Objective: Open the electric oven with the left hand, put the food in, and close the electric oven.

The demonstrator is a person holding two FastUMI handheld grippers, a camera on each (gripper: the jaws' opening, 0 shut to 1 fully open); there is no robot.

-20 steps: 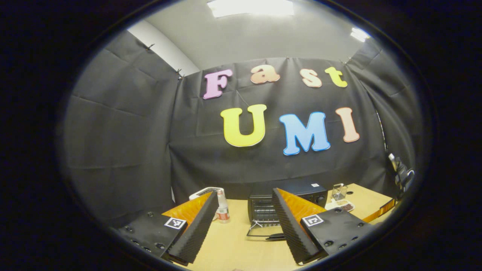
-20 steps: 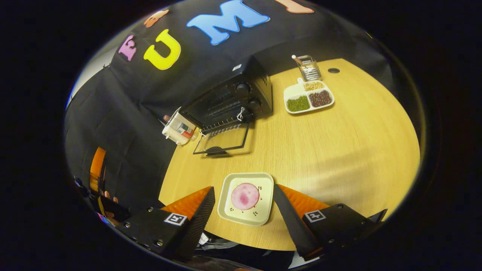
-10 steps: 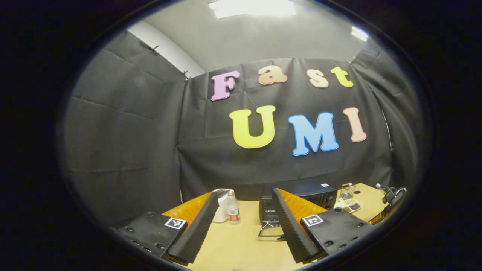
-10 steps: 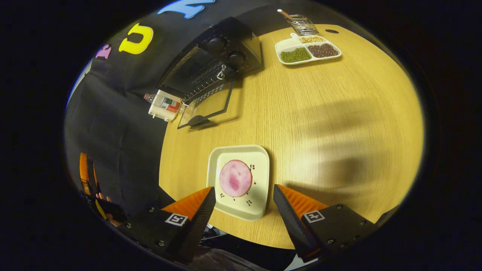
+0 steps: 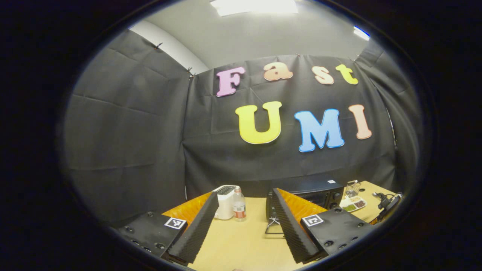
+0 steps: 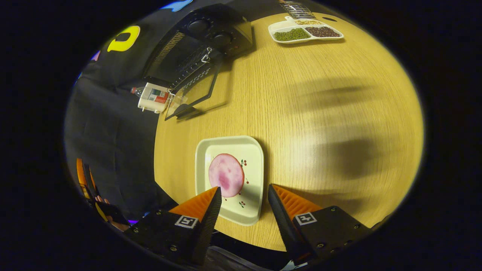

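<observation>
1. Hid part of the oven (image 5: 320,192) behind the left tool (image 5: 241,226), spread, empty.
2. Hovered right tool (image 6: 241,210) spread over plate (image 6: 211,150) with ham slice (image 6: 226,175); sat closer than before.
3. Stood open: oven door (image 6: 192,94) at 11 o'clock.

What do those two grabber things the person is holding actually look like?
Each tool is a pair of wedge-shaped fingers: orange ribbed outer sides, black ridged foam pads on the inner faces. They sit on black bolted plates bearing small square black-and-white markers. The left tool and the right tool look alike.
</observation>
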